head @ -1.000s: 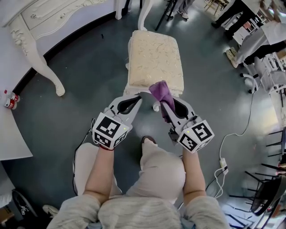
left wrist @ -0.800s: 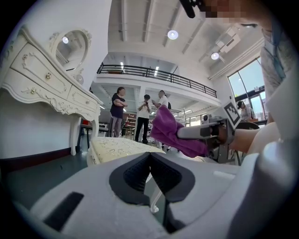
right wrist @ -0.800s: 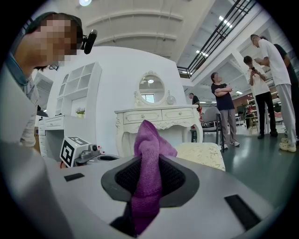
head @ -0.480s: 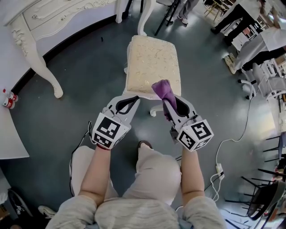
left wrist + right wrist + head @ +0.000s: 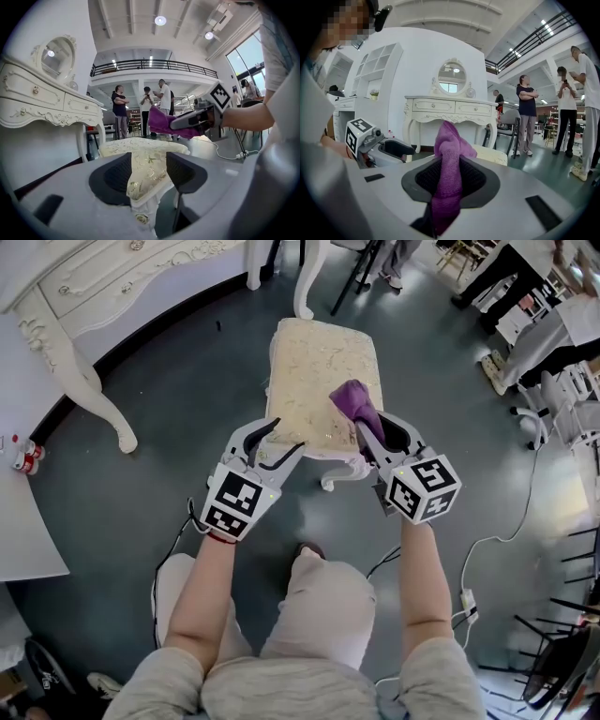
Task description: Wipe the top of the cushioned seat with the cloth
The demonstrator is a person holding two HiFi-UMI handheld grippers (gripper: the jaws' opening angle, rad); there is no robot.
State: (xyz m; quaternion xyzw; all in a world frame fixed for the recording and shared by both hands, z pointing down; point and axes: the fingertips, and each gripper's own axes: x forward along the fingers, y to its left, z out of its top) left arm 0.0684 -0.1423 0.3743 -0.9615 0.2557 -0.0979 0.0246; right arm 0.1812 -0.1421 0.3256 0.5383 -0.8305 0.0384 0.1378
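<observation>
My left gripper sits at the near left corner of the cushioned seat. Its jaws have just been opening and now stand apart, with the cream, gold-patterned corner of the cushion between the two dark pads. From the left gripper view I can't say for certain whether either pad touches the fabric, but nothing looks squeezed.

My right gripper is clamped on the purple cloth. The right gripper view shows the cloth pinched between the pads, one end bunched up past the tips and the other trailing down behind them. The bunched end is over the seat's right edge, close to the near right corner; I can't tell whether it rests on the cushion.

A white carved dressing table stands off the seat's far left corner.
</observation>
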